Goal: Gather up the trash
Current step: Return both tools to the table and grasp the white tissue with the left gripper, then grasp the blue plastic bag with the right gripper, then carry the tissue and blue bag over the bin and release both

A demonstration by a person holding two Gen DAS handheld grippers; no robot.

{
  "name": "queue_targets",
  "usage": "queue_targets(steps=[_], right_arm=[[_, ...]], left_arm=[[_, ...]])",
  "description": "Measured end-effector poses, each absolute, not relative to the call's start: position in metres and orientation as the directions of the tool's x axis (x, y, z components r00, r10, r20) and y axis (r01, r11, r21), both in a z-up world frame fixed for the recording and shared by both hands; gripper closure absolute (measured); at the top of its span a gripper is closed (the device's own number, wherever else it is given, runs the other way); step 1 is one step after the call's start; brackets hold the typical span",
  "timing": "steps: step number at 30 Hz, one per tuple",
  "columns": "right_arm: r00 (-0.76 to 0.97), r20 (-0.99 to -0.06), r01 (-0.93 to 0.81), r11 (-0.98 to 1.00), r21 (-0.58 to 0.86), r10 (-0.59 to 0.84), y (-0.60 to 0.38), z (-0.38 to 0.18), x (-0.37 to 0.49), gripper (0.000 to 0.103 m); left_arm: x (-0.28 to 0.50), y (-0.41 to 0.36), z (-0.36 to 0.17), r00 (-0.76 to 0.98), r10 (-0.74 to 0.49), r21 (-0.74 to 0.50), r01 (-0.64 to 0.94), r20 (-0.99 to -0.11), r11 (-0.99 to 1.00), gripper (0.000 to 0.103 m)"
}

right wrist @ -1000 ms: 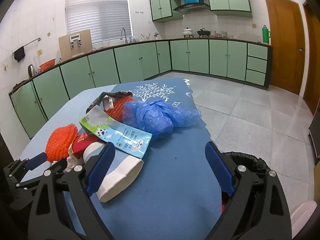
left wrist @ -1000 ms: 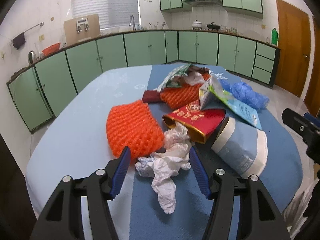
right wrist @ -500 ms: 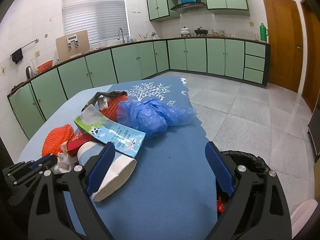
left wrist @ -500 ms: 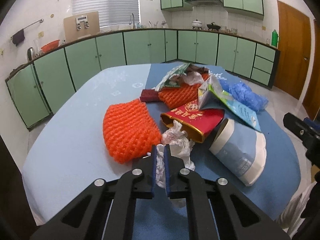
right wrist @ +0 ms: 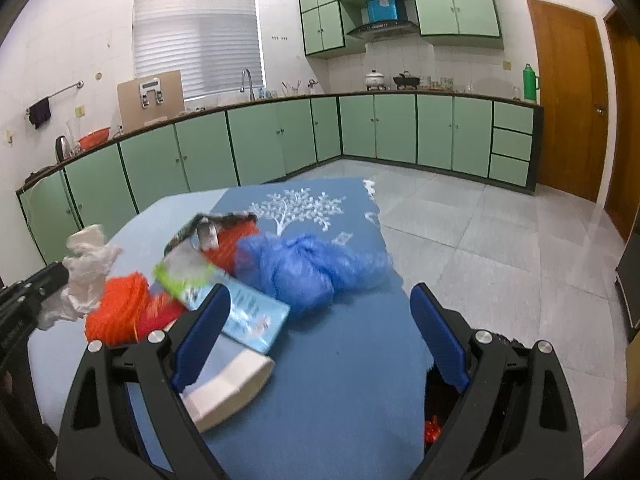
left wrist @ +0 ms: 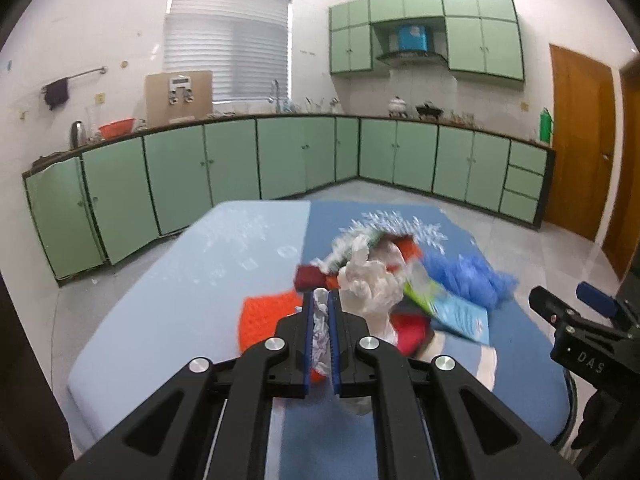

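Observation:
My left gripper [left wrist: 320,300] is shut on the crumpled white tissue [left wrist: 370,280] and holds it up above the table. In the right wrist view the same tissue [right wrist: 86,268] hangs at the far left from the left gripper's tip. Below it on the blue tablecloth [right wrist: 344,364] lie orange foam nets [right wrist: 116,308], a red packet [left wrist: 412,330], a green-and-blue carton [right wrist: 244,308], a blue plastic bag [right wrist: 304,268] and a white paper cup [right wrist: 232,388]. My right gripper [right wrist: 320,336] is open over the cloth, nothing between its fingers.
A black-lined trash bin [right wrist: 444,408] stands on the floor beside the table, lower right, with something red inside. Green kitchen cabinets [right wrist: 280,140] run along the back walls. A wooden door [right wrist: 568,96] is at the right. Grey tiled floor [right wrist: 500,232] lies beyond the table.
The left gripper closed on the white tissue and lifted it off the table. The right gripper stayed open and nearly still.

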State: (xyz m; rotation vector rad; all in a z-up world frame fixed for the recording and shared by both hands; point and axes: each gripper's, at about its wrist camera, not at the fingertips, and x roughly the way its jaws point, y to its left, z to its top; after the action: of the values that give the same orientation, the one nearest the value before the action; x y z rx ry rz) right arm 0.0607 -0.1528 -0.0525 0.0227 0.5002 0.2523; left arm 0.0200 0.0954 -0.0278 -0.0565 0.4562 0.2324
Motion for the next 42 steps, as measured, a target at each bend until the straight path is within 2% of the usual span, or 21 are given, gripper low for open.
queue_targets(steps=[9, 16, 24, 27, 29, 32, 33, 35, 37, 39, 42], right_arm=[[0.825, -0.468, -0.314, 0.945, 0.088, 0.318, -0.123, -0.048, 0.071, 0.014], [0.821, -0.496, -0.28, 0.956, 0.082, 0.283, -0.122, -0.053, 0.097, 0.015], [0.79, -0.552, -0.278, 0.958, 0.064, 0.266, -0.117, -0.066, 0.144, 0.022], [0.762, -0.589, -0.289, 0.955, 0.064, 0.27, -0.114, -0.074, 0.16, 0.03], [0.735, -0.62, -0.298, 0.952, 0.068, 0.274, -0.112, -0.08, 0.169, 0.047], [0.687, -0.655, -0.326, 0.939, 0.109, 0.315, -0.112, -0.088, 0.177, 0.063], [0.683, -0.655, -0.334, 0.936, 0.114, 0.323, -0.112, -0.088, 0.177, 0.065], [0.685, -0.643, -0.355, 0.928, 0.116, 0.343, -0.111, -0.085, 0.176, 0.08], [0.691, -0.63, -0.368, 0.922, 0.116, 0.355, -0.111, -0.081, 0.174, 0.085], [0.691, -0.621, -0.379, 0.917, 0.123, 0.37, -0.112, -0.077, 0.173, 0.098], [0.704, -0.594, -0.382, 0.913, 0.144, 0.389, -0.118, -0.068, 0.17, 0.101]], left_arm=[[0.035, 0.101, -0.029, 0.871, 0.246, 0.02, -0.262, -0.426, 0.965, 0.096], [0.05, 0.103, -0.037, 0.86, 0.252, 0.031, -0.267, -0.444, 0.963, 0.096], [0.071, 0.101, -0.039, 0.862, 0.243, 0.024, -0.26, -0.444, 0.965, 0.096], [0.077, 0.1, -0.039, 0.863, 0.246, 0.027, -0.261, -0.441, 0.965, 0.096], [0.08, 0.099, -0.038, 0.863, 0.246, 0.028, -0.26, -0.44, 0.965, 0.096], [0.086, 0.098, -0.038, 0.863, 0.245, 0.028, -0.259, -0.441, 0.965, 0.096], [0.087, 0.098, -0.039, 0.863, 0.243, 0.028, -0.257, -0.443, 0.966, 0.096], [0.089, 0.096, -0.038, 0.864, 0.241, 0.03, -0.254, -0.442, 0.967, 0.096], [0.089, 0.094, -0.037, 0.866, 0.237, 0.031, -0.248, -0.44, 0.968, 0.096], [0.09, 0.092, -0.035, 0.869, 0.232, 0.032, -0.243, -0.436, 0.97, 0.096], [0.09, 0.089, -0.03, 0.877, 0.225, 0.033, -0.234, -0.425, 0.972, 0.096]])
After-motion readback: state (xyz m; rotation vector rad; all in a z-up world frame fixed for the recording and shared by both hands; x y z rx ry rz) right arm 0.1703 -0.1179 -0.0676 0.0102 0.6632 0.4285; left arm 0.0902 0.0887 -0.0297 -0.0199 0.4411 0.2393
